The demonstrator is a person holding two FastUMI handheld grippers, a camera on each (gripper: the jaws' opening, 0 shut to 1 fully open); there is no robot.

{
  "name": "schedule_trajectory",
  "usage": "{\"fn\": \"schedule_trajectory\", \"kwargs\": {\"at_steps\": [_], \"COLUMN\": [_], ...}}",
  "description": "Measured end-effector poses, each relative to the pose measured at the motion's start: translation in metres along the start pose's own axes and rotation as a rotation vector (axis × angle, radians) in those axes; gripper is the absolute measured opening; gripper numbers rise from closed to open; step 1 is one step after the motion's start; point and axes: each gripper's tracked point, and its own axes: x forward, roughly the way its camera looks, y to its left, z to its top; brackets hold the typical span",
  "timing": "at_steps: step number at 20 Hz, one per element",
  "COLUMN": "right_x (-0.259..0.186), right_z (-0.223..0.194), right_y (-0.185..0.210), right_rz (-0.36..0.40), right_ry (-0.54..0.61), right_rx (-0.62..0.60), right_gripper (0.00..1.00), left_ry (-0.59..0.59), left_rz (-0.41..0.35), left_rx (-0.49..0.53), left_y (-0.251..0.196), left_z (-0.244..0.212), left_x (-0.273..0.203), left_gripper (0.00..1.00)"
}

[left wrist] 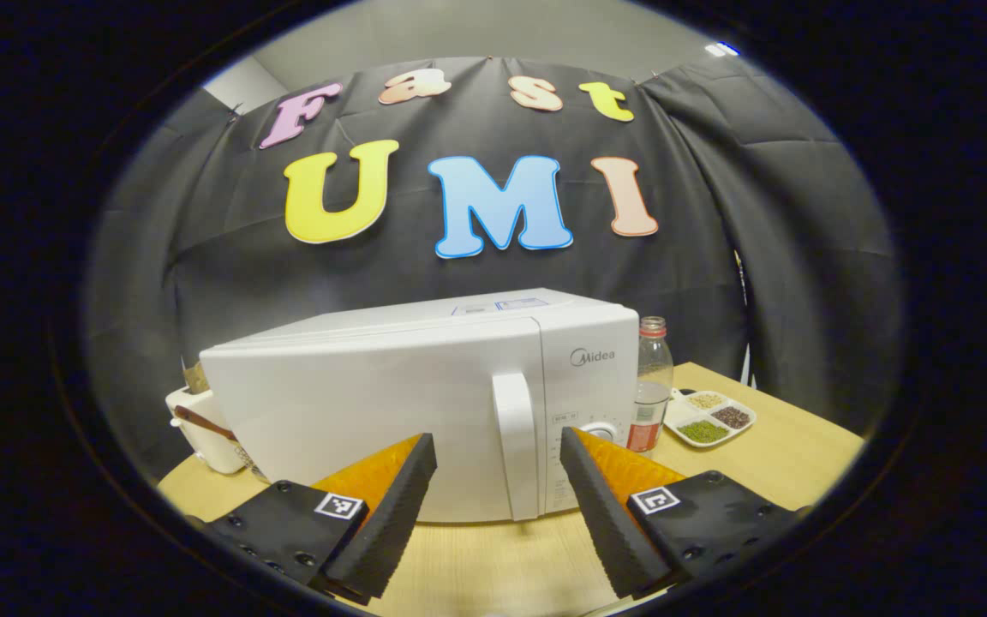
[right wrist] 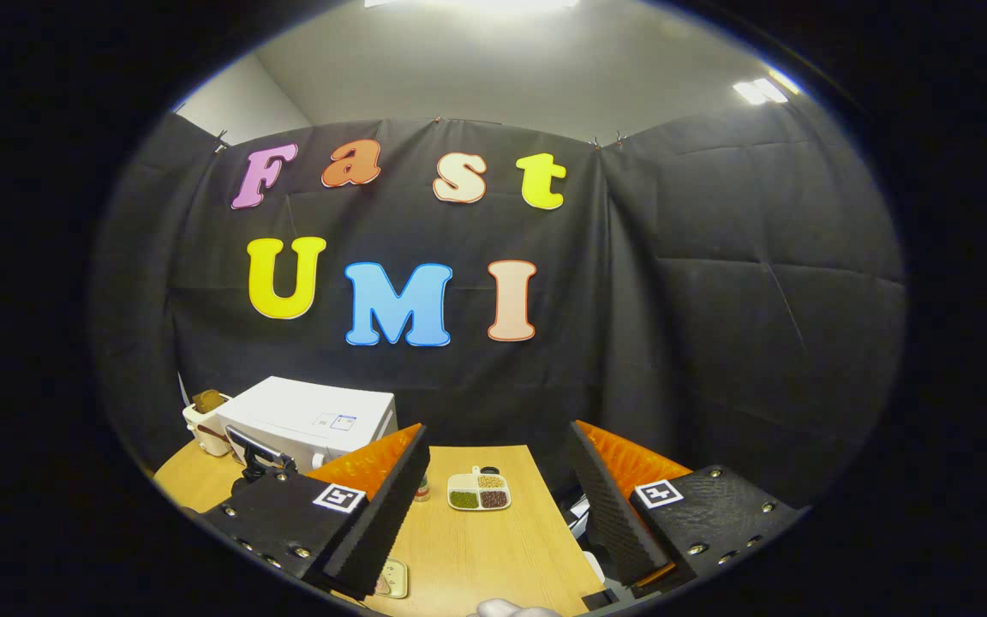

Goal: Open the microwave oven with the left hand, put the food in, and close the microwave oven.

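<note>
A white microwave oven [left wrist: 356, 411] stands on the wooden table [left wrist: 802, 450] with its door closed. Its vertical white handle [left wrist: 515, 446] sits just ahead of my left gripper [left wrist: 496, 437], between the two spread fingers, which are open and hold nothing. In the right gripper view the microwave [right wrist: 309, 420] is far off at the left. My right gripper [right wrist: 498, 433] is open and empty above the table [right wrist: 493, 548]. A white divided dish of beans and grains [right wrist: 478, 491] lies at mid-table; in the left gripper view this dish [left wrist: 708, 417] is to the right of the oven.
A clear bottle with a red label [left wrist: 652, 386] stands against the oven's right side. A white pot [left wrist: 198, 424] sits to the oven's left. A small plate [right wrist: 391, 578] lies near the table's front edge, partly hidden by a finger. The table's right edge drops off.
</note>
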Motion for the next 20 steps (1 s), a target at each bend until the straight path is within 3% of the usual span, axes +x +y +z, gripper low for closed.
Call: {"fn": "schedule_trajectory", "kwargs": {"at_steps": [1,2,3,4,9,13,17,18,19,20], "right_x": [0.001,0.001,0.002,0.002,0.007,0.01,0.012,0.013,0.014,0.014], "right_z": [-0.002,-0.006,-0.008,-0.01,-0.022,-0.025,-0.026,-0.028,-0.028,-0.03], "right_y": [-0.002,-0.004,-0.006,-0.008,-0.015,-0.018,-0.017,-0.016,-0.015,-0.015], "right_rz": [-0.01,-0.019,-0.025,-0.027,-0.041,-0.045,-0.04,-0.038,-0.035,-0.034], "right_ry": [0.004,0.009,0.012,0.018,0.051,0.061,0.066,0.066,0.067,0.07], "right_rx": [-0.011,-0.022,-0.026,-0.022,-0.005,0.002,-0.008,-0.009,-0.012,-0.014], "right_gripper": [0.98,0.98,0.98,0.98,0.99,0.98,0.99,0.99,0.98,0.98], "left_ry": [0.001,0.002,0.005,0.009,0.008,0.016,0.031,0.035,0.032,0.039], "left_rz": [-0.004,-0.007,-0.009,-0.007,-0.007,-0.025,-0.052,-0.056,-0.055,-0.059], "left_rx": [-0.012,-0.025,-0.035,-0.038,-0.028,-0.026,-0.053,-0.062,-0.082,-0.093], "left_y": [-0.002,-0.004,-0.005,-0.006,-0.008,-0.01,-0.013,-0.012,-0.011,-0.01], "left_z": [-0.003,-0.004,-0.007,-0.007,-0.007,-0.01,-0.014,-0.013,-0.015,-0.017], "left_x": [0.004,0.008,0.012,0.015,0.025,0.027,0.029,0.029,0.029,0.03], "left_gripper": [0.94,1.0,0.94,0.98,0.94,0.73,0.38,0.32,0.35,0.3]}}
